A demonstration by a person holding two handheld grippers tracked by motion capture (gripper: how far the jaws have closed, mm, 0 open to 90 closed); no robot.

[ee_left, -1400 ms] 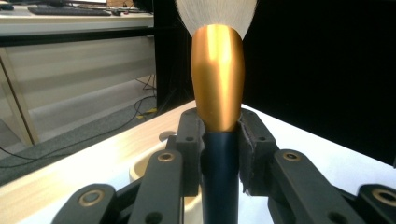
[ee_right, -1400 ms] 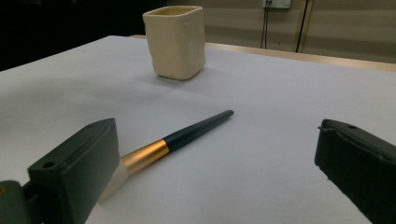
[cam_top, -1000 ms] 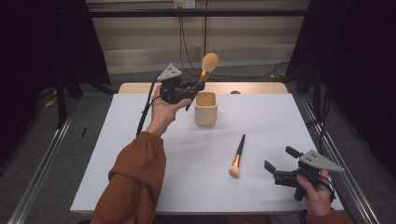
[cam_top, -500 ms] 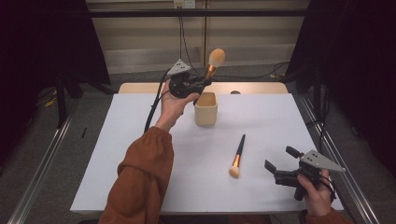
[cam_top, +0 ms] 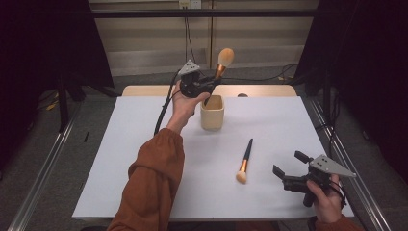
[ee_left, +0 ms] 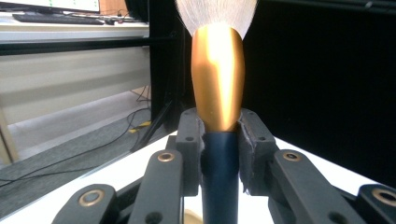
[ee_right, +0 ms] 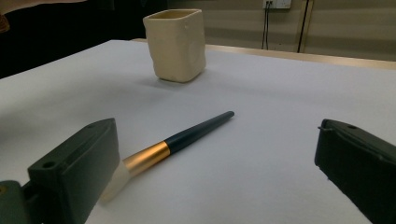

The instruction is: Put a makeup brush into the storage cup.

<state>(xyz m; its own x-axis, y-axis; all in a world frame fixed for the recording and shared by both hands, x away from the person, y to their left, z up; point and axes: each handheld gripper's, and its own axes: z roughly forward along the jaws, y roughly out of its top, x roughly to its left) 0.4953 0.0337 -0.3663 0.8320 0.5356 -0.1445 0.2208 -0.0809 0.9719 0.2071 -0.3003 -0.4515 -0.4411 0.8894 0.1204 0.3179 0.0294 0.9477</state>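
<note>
The left gripper [cam_top: 208,89] had carried its clamped makeup brush [cam_top: 221,65] rightward, handle dipping into the cream cup [cam_top: 212,113], bristles up, evidently for standing it inside. The right gripper [cam_top: 288,171] waited wide-jawed near a second brush [cam_top: 244,161] on the white table [cam_top: 120,159].

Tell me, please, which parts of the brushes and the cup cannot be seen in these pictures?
- Held brush: handle end, high view, hidden by the left gripper and hand.
- Same brush, left gripper view: bristle top cut off by the upper edge.
- Cup: inside not visible in the right gripper view.
- Brush on table: bristles partly hidden, right gripper's finger.
</note>
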